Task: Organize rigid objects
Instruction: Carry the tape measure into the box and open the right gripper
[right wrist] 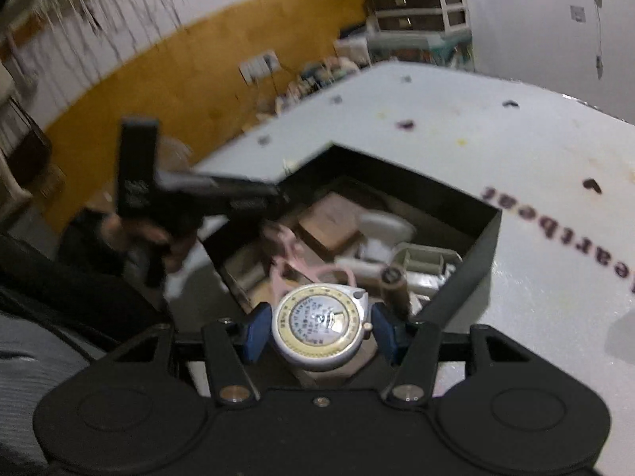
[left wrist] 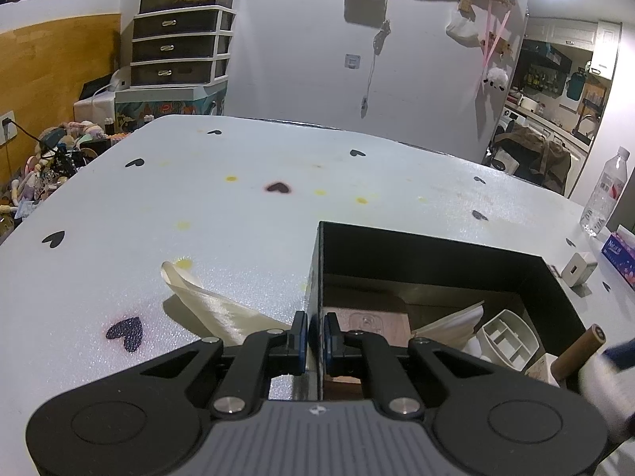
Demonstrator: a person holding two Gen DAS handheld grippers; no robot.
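A black open box (left wrist: 436,254) sits on the white heart-print table (left wrist: 238,206). My left gripper (left wrist: 316,333) is shut on the box's left wall at its near corner. Inside lie a brown flat piece (left wrist: 365,323), a white divided tray (left wrist: 508,339), a fan-like cream piece and a brown cylinder (left wrist: 579,351). My right gripper (right wrist: 321,327) is shut on a round white tape measure (right wrist: 319,323) with a yellow ring, held over the box's (right wrist: 480,254) near side. Pink scissors (right wrist: 301,265) lie in the box below it. The left gripper (right wrist: 254,194) shows on the far wall.
A cream folded fan (left wrist: 210,305) lies on the table left of the box. A small white block (left wrist: 579,267), a tissue pack (left wrist: 619,254) and a water bottle (left wrist: 605,194) stand at the right edge. Drawers and clutter are beyond the table's left side.
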